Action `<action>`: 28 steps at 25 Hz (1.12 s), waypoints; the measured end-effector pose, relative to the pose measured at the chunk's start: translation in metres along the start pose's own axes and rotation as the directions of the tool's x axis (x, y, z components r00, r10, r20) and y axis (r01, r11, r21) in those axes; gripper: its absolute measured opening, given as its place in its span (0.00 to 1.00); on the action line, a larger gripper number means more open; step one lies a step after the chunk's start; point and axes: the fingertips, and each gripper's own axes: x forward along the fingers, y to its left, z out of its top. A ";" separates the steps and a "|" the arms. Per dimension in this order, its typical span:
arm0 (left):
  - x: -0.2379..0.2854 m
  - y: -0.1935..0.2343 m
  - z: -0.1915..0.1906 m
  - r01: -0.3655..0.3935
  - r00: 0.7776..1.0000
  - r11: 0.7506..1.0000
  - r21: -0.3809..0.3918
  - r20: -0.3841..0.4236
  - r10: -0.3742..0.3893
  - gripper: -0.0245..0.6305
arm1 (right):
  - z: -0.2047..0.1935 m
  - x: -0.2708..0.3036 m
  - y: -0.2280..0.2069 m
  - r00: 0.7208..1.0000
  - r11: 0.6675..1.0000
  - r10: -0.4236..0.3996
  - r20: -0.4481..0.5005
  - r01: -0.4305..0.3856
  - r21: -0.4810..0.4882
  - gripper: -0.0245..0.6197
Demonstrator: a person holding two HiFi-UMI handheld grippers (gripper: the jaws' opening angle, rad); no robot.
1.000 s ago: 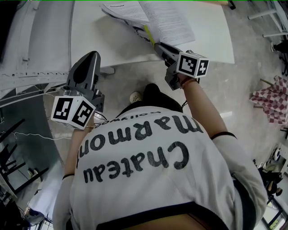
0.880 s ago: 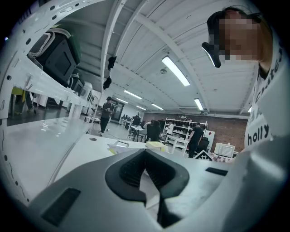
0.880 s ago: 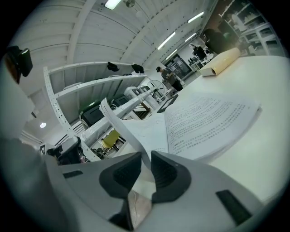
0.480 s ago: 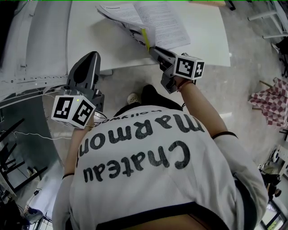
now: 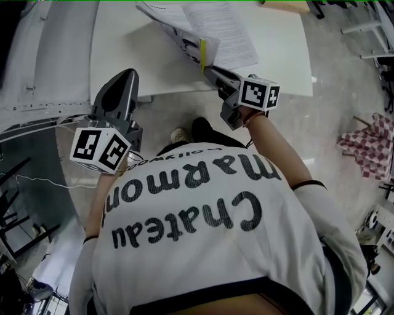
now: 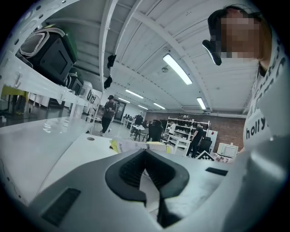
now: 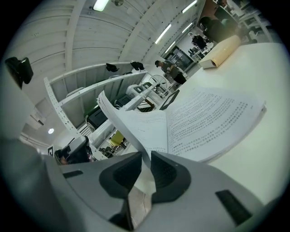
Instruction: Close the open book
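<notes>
The open book (image 5: 226, 29) lies at the far middle of the white table (image 5: 138, 55). Its left half (image 5: 180, 31), with a yellow stripe on the cover, is raised off the table and tilted. My right gripper (image 5: 209, 69) is shut on that raised half's near corner. In the right gripper view the sheaf runs between the pads (image 7: 146, 158), and the printed right page (image 7: 213, 120) lies flat beyond. My left gripper (image 5: 127, 75) hovers at the table's front edge, left of the book, its jaws together (image 6: 145, 153) on nothing. The book (image 6: 136, 146) shows small ahead of it.
A brown paper package (image 5: 286, 5) lies at the table's far right. White shelving (image 5: 43, 49) with dark bins stands along the left. A checkered cloth (image 5: 363, 144) lies on the floor to the right. The person's shoe (image 5: 180, 134) is below the table edge.
The book's left half has risen steeper in the right gripper, which shifted slightly left and turned. The left gripper crept a little toward the table.
</notes>
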 end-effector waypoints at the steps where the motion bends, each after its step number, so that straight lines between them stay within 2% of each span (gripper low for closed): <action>1: 0.000 0.001 0.000 -0.004 1.000 1.000 -0.001 0.001 0.004 0.07 | 0.000 0.000 0.000 1.000 1.000 0.002 -0.006 -0.002 -0.012 0.16; 10: 0.005 0.010 0.002 -0.023 1.000 1.000 -0.003 0.008 0.023 0.07 | -0.001 0.003 0.001 0.999 0.997 0.002 -0.049 -0.006 -0.082 0.15; 28: 0.012 0.015 0.001 -0.019 1.000 1.000 0.003 0.000 0.019 0.07 | 0.001 0.003 -0.002 0.998 0.994 -0.013 -0.054 0.007 -0.110 0.14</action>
